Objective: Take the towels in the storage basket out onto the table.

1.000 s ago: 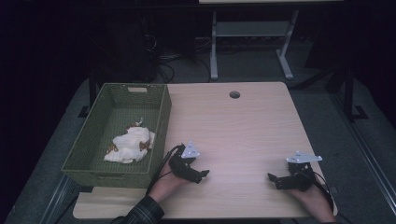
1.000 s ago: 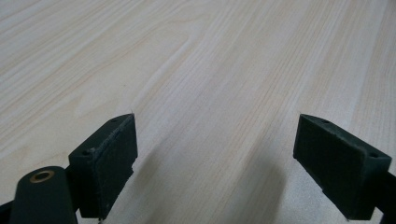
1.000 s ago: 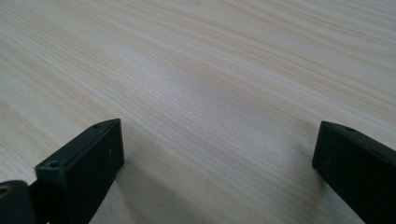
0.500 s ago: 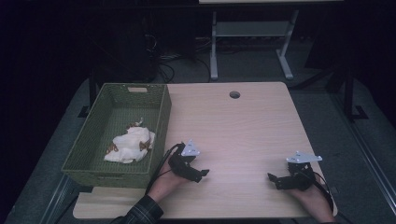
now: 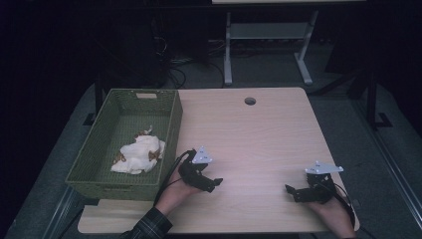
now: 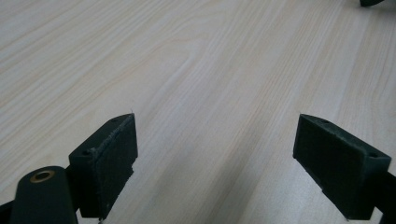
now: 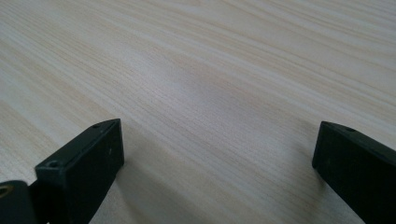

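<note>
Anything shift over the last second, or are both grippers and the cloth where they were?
Nothing visibly changed. The left gripper and the right gripper rest open on the wooden table in the same spots, holding nothing. The white crumpled cloth lies as before in the green woven basket.

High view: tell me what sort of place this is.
Probably a lab or workshop set up for recording, not a home. A bare wooden table with a cable hole stands on dark flooring, loose cables lie behind, and a metal stand sits beyond.
</note>
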`<state>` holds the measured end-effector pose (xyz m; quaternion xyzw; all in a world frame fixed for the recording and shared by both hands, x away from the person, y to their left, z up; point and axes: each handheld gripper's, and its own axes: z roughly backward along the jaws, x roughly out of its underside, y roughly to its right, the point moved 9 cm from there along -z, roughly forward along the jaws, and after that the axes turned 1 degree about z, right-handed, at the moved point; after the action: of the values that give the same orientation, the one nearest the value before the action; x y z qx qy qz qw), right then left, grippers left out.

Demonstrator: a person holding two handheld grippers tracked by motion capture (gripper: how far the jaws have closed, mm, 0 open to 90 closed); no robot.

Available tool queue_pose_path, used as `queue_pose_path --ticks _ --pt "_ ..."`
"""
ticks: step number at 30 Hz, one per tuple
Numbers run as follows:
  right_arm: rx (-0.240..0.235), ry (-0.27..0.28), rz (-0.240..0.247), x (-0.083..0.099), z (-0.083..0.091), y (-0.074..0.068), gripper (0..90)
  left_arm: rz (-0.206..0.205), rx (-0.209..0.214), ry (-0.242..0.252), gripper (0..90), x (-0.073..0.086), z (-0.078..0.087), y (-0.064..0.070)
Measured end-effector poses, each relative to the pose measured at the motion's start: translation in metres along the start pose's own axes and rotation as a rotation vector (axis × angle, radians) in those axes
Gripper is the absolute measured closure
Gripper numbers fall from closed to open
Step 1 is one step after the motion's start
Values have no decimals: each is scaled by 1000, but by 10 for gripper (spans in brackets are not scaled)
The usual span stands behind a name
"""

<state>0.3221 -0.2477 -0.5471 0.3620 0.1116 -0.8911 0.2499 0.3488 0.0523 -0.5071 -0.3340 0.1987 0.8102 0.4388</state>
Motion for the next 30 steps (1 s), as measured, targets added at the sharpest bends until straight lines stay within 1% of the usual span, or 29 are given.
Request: queue_pose_path --ticks 6,12,17,25,26,30 --pt "1 -1 0 0 0 0 16 -2 -7 -4 131 -5 3 0" --pt "1 -1 1 0 0 0 16 6 -2 -4 131 -7 5 -2" --pt "1 -1 1 0 0 0 16 -3 -3 -5 131 -11 8 -2" --pt "1 -1 0 0 0 0 16 -6 -6 -8 132 -14 12 -3" --pt "3 0 2 0 0 0 16 1 -5 -7 132 -15 13 -2" --pt "2 -1 1 0 0 0 16 1 -2 -10 132 -18 15 -2"
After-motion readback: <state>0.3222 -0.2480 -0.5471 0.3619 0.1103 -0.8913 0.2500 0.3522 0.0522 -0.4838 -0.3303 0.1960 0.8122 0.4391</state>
